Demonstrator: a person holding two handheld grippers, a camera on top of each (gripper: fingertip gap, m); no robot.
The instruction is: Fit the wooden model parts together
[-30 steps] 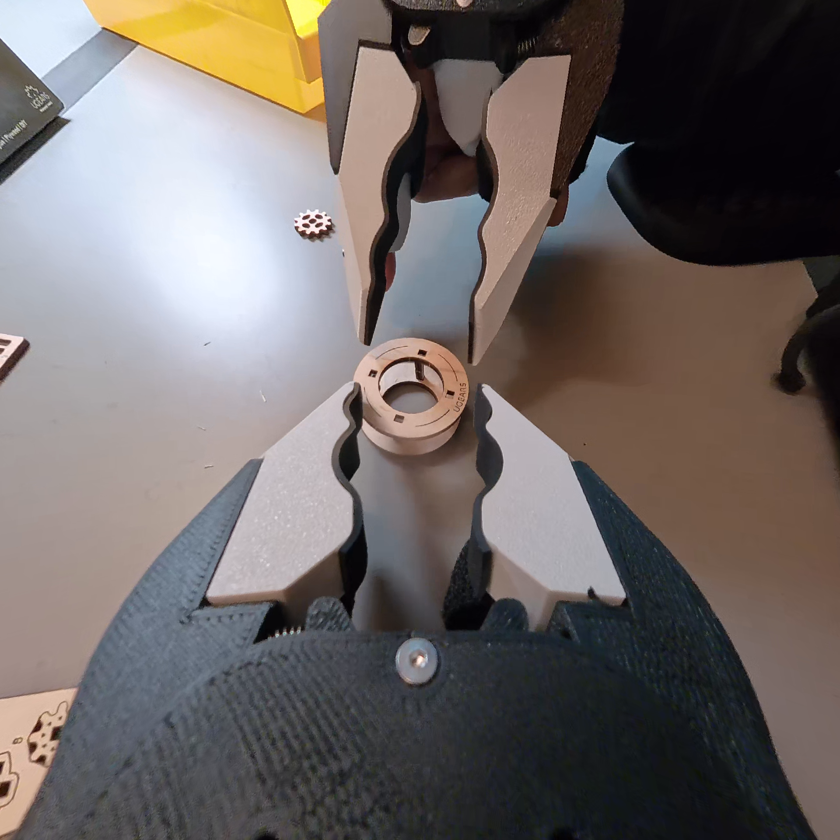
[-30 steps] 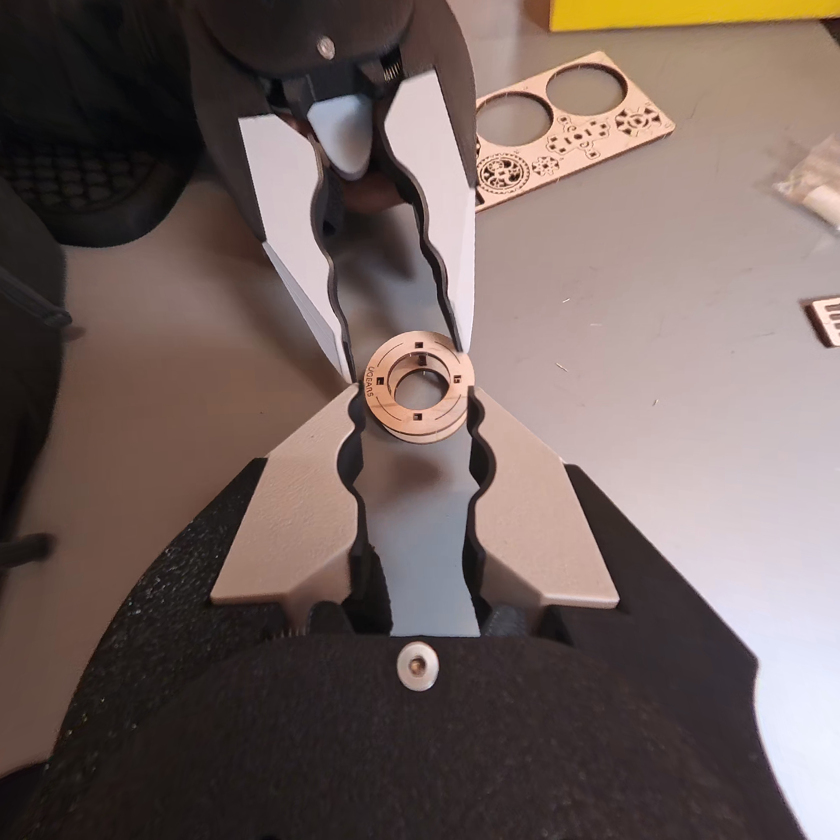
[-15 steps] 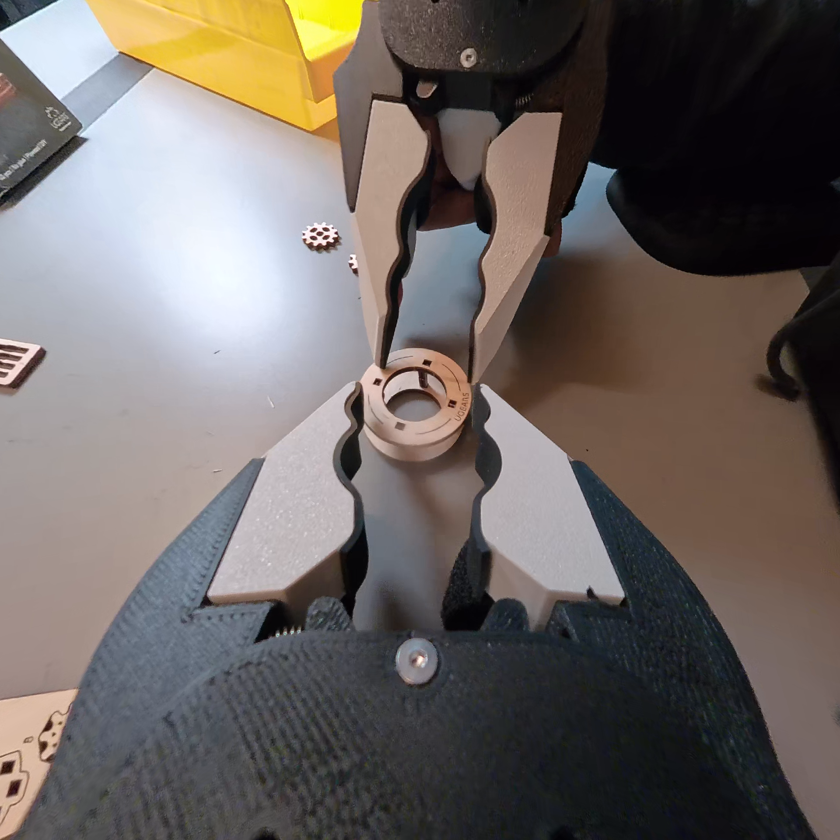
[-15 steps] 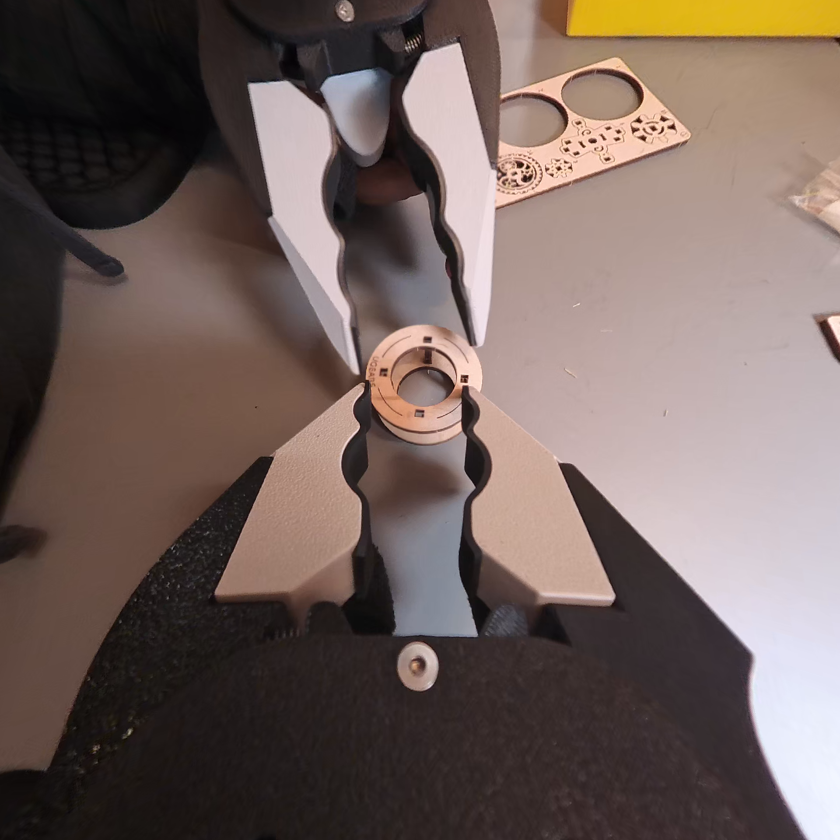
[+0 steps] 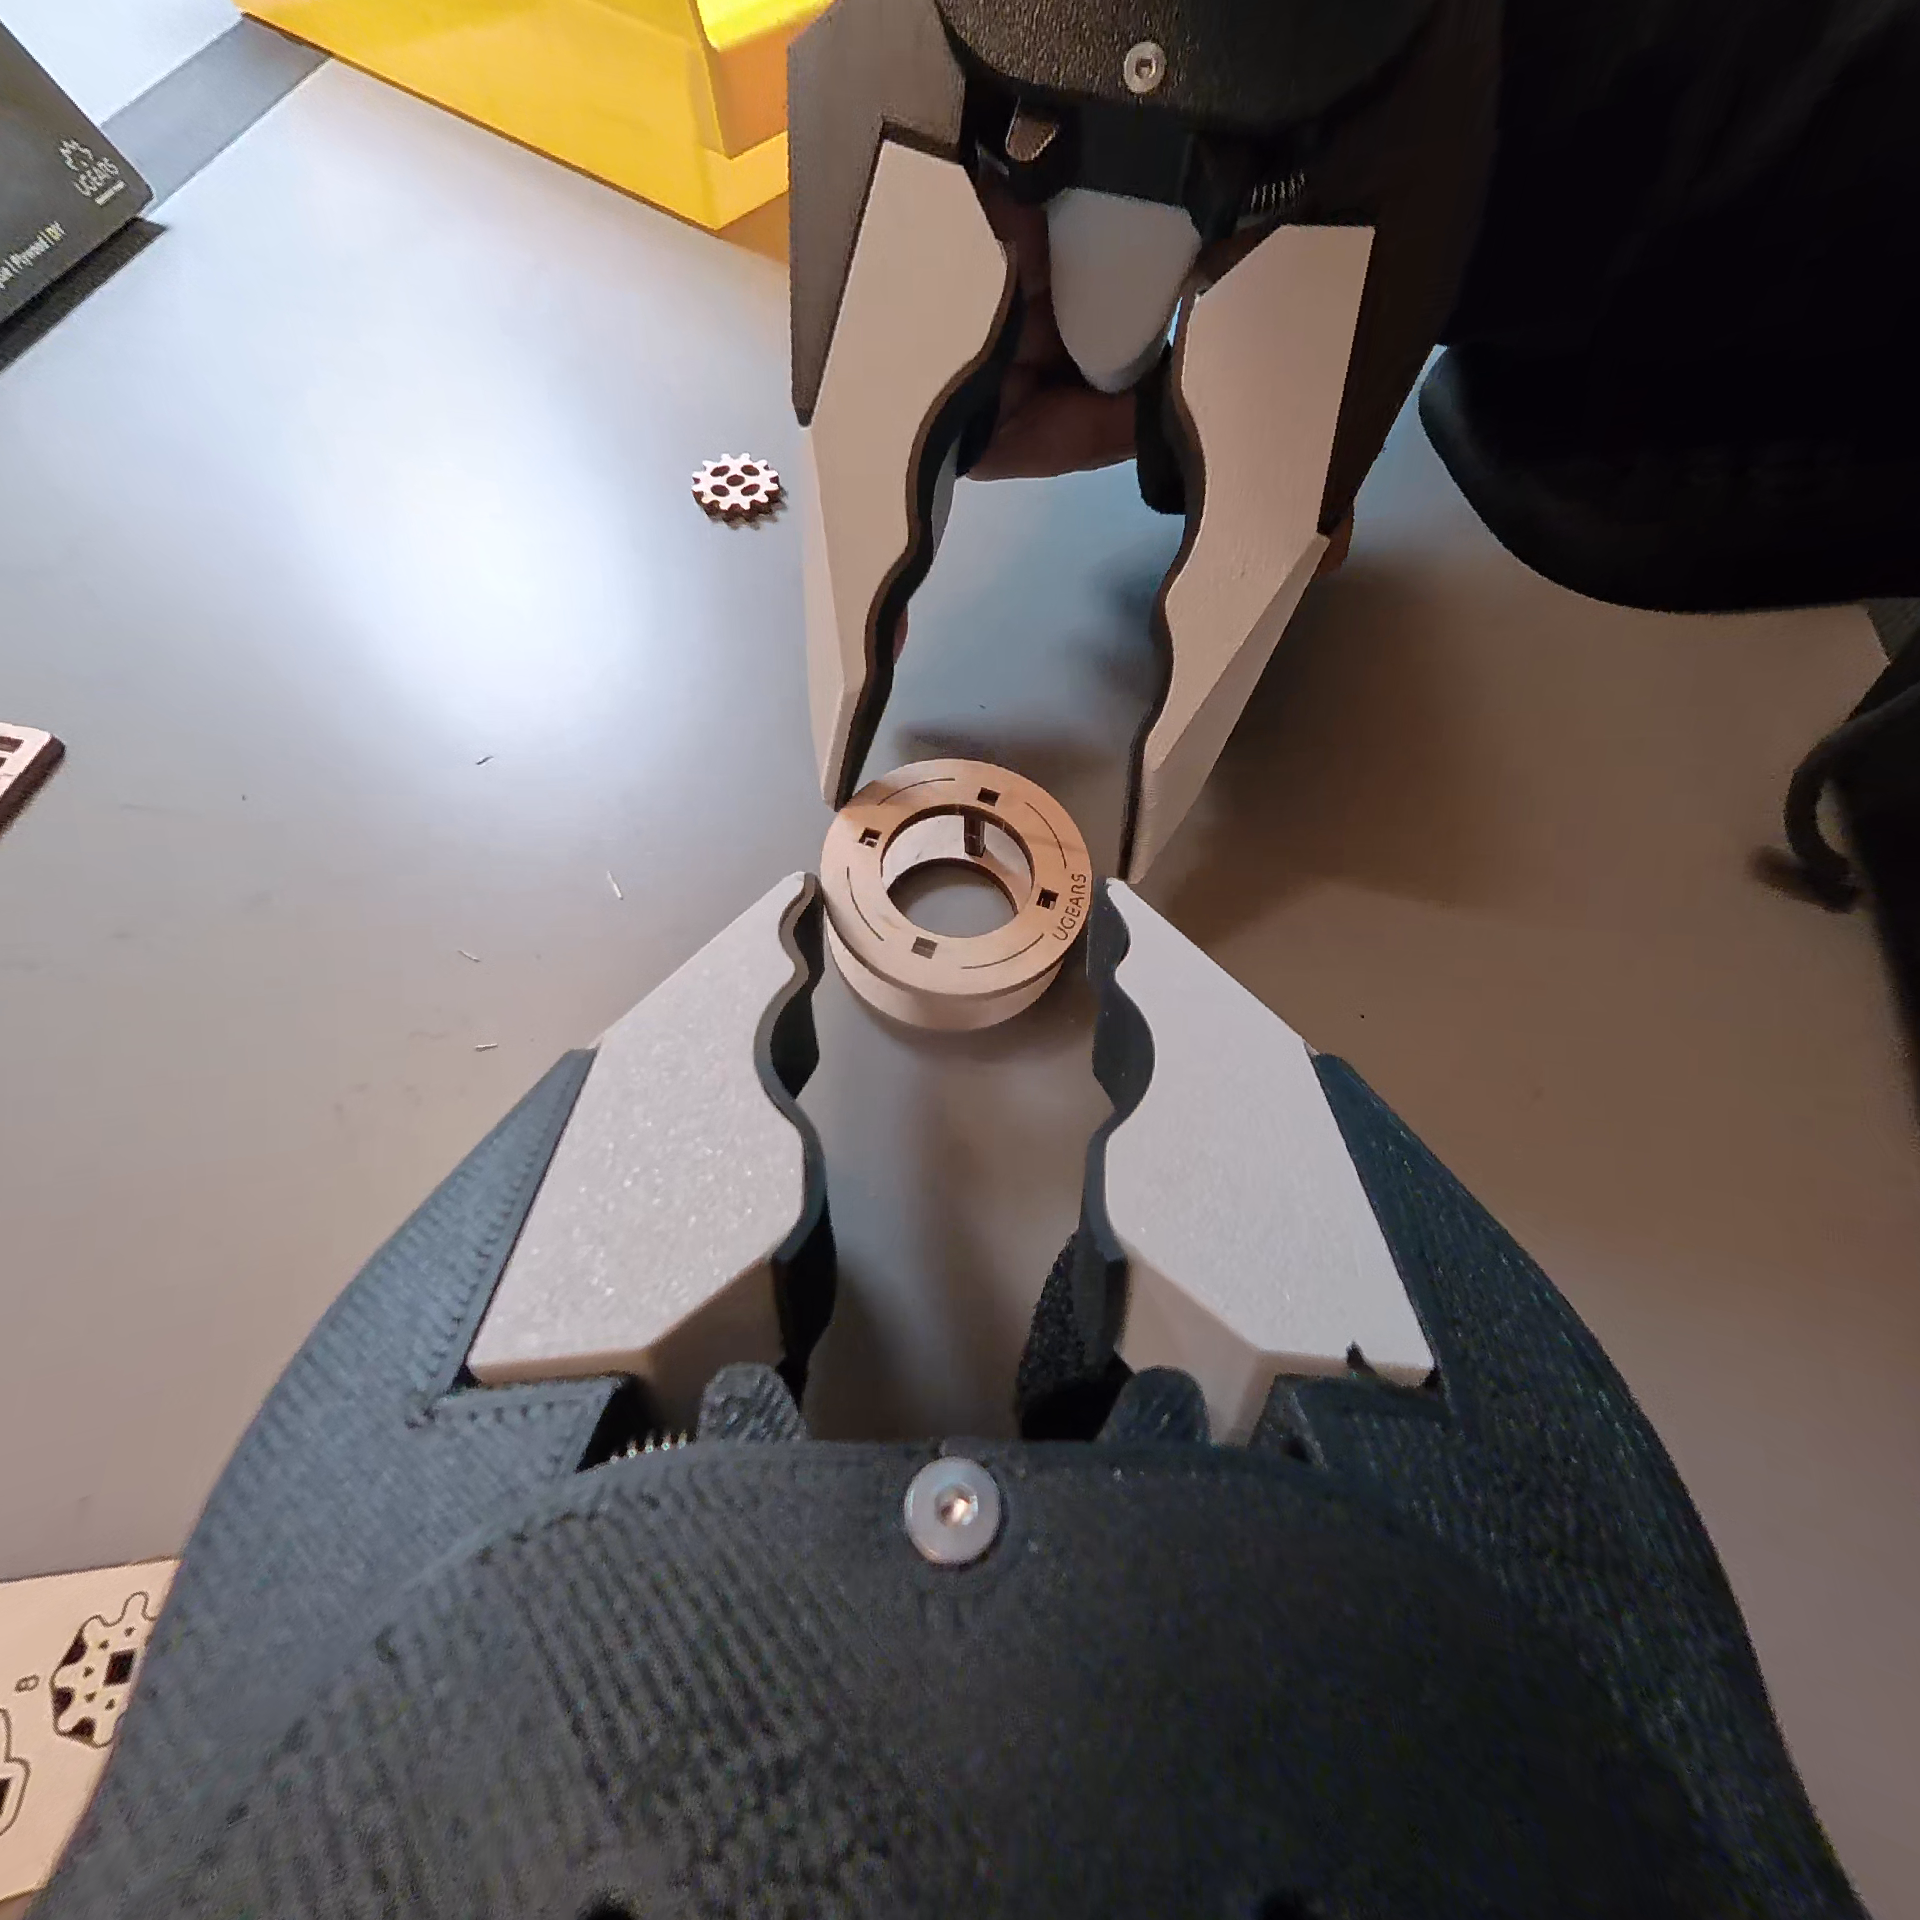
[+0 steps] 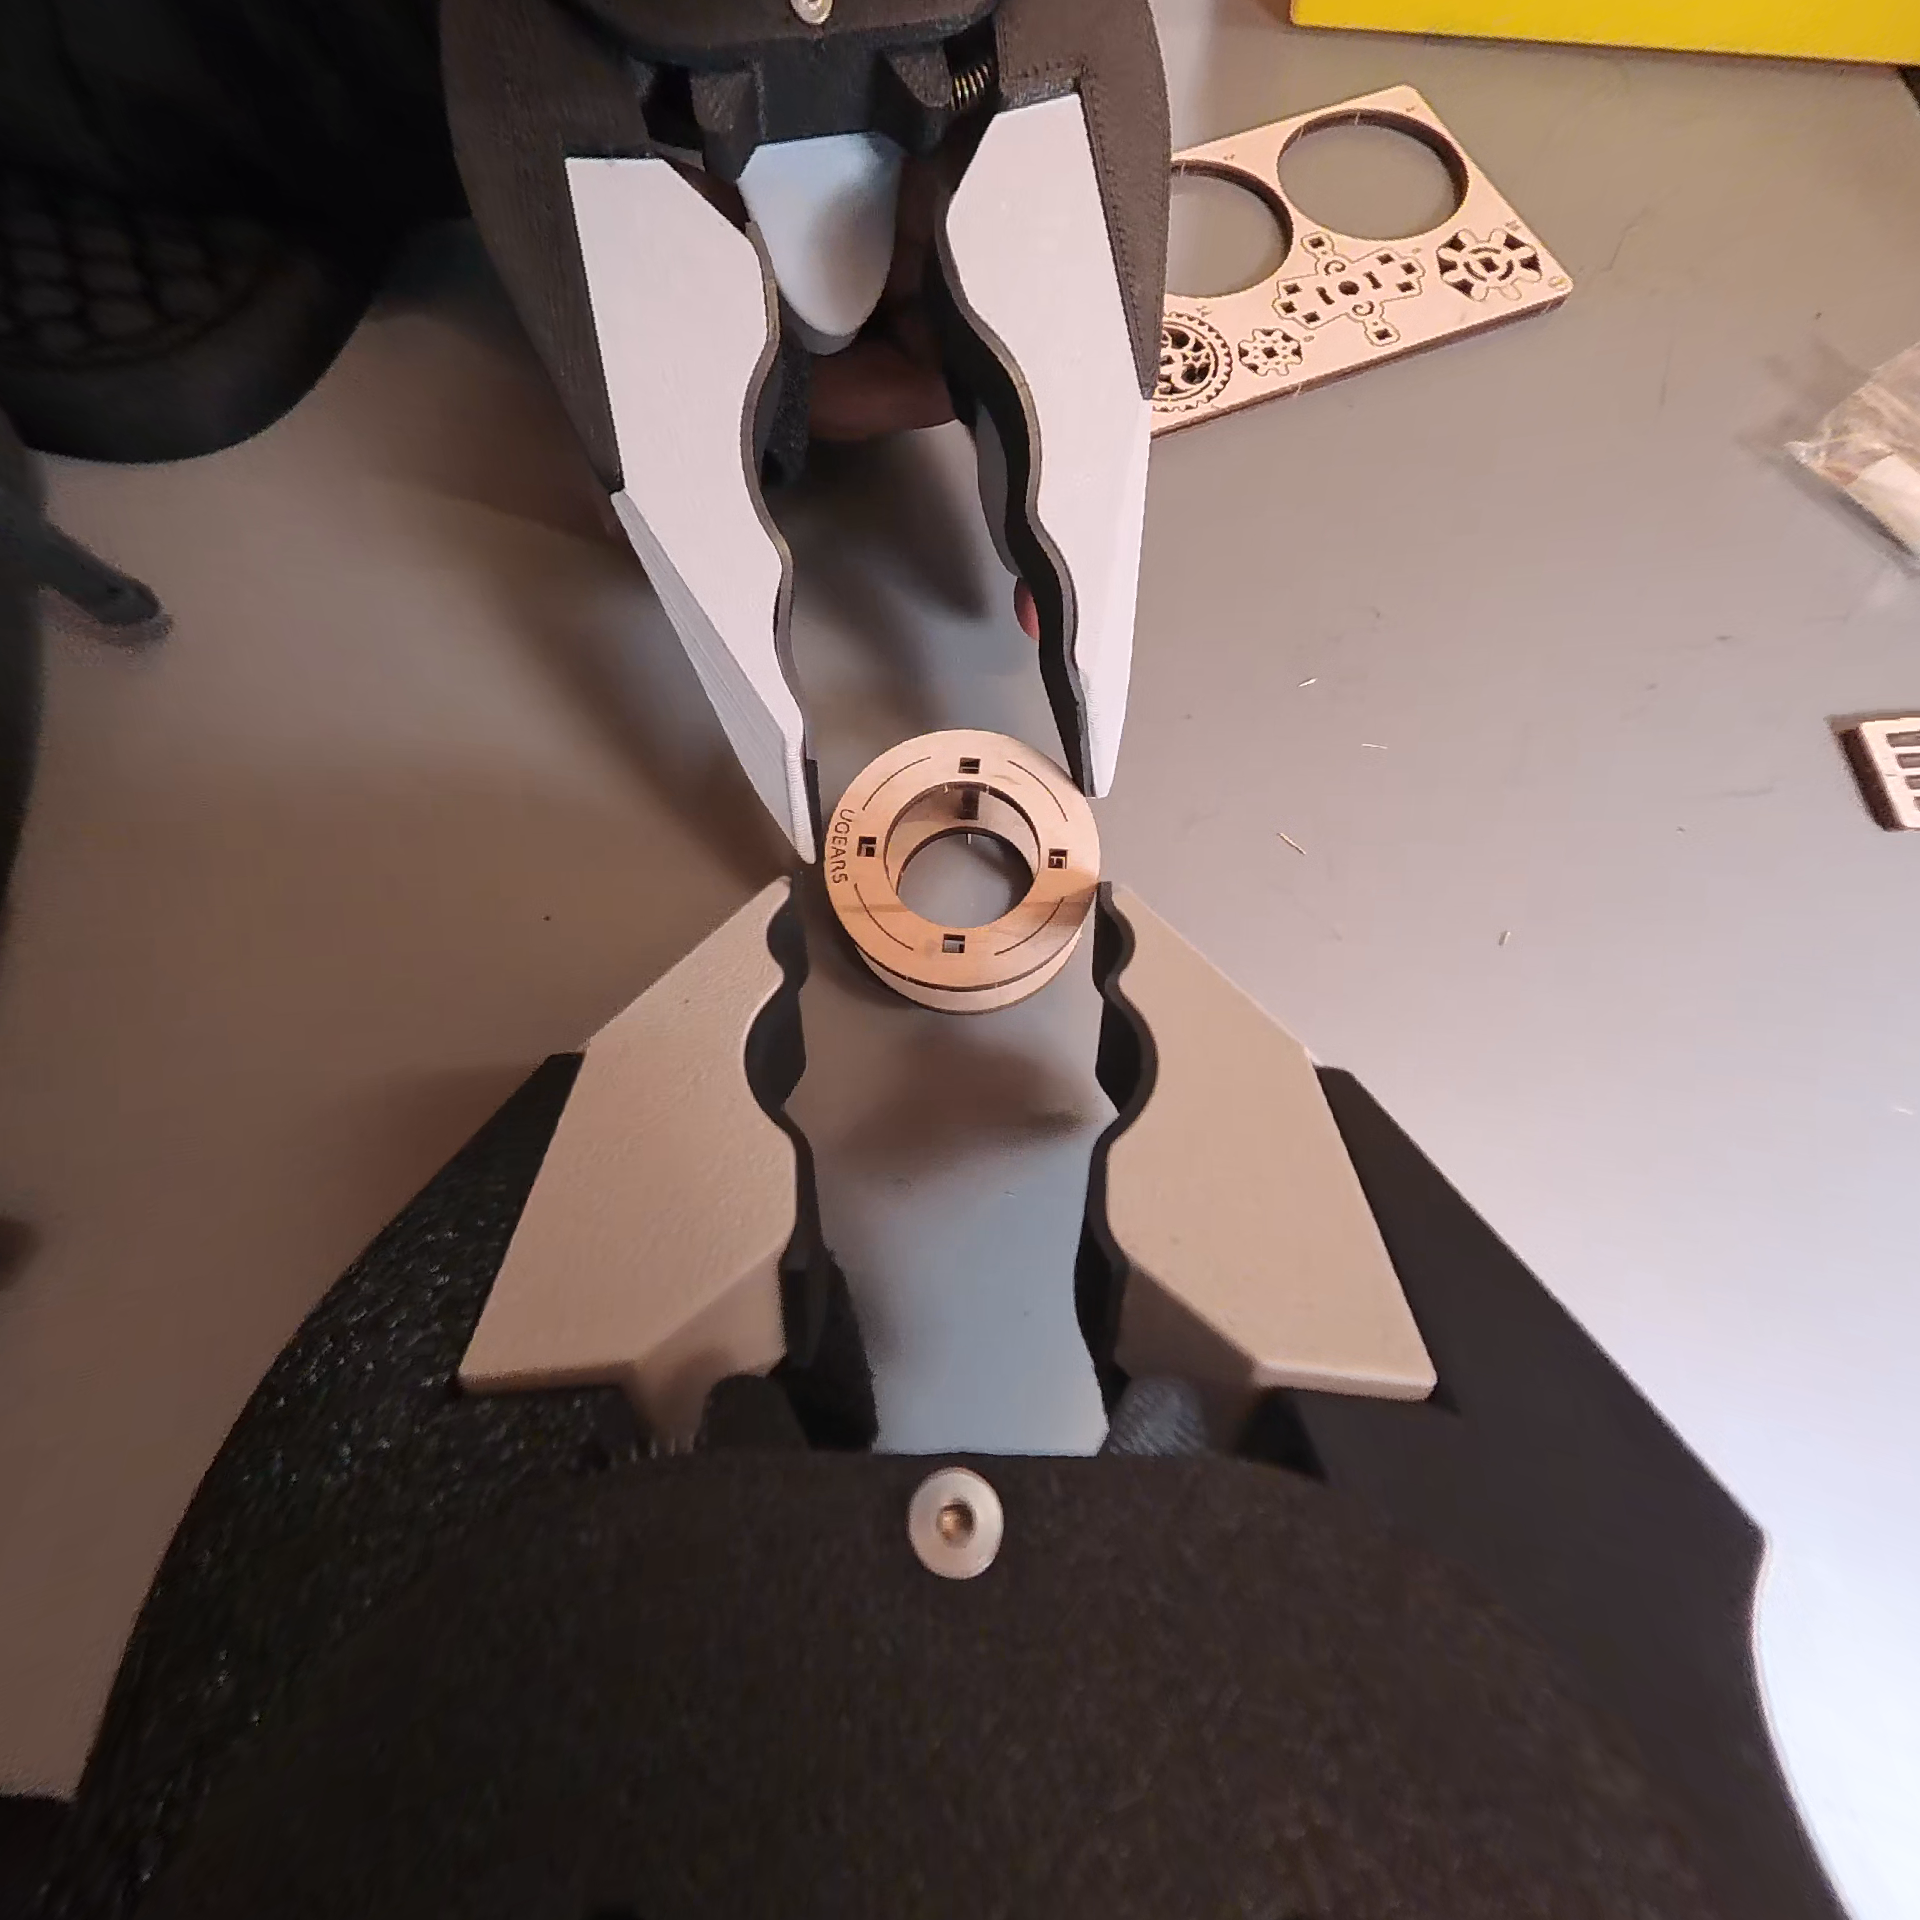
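A round wooden ring assembly (image 5: 954,896), two stacked discs with a centre hole, lies flat on the grey table (image 5: 364,727). It also shows in the right wrist view (image 6: 964,883). My left gripper (image 5: 958,885) straddles its near side with the fingertips close beside it and a thin gap at the right pad. It is open. My right gripper (image 6: 948,896) faces it from the other side. Its fingertips stand clear of the ring on both sides, so it is open. Each gripper shows in the other's view: the right one (image 5: 982,831) and the left one (image 6: 951,821).
A yellow bin (image 5: 582,94) and a black booklet (image 5: 52,208) lie far left. A small wooden gear (image 5: 737,488) lies loose on the table. A plywood parts sheet (image 6: 1351,260), a clear bag (image 6: 1870,447) and a slatted wooden piece (image 6: 1886,769) lie to the right. A person's dark sleeve (image 5: 1662,312) is behind. Both grippers' tips are close together, under 4 cm apart. The slatted wooden piece (image 6: 1886,769) is about equally far from each gripper, around 20 cm.
My right gripper's pads were pressed on the ring half a second ago and have now spread clear of it. My left gripper has widened slightly. The ring stays on the table.
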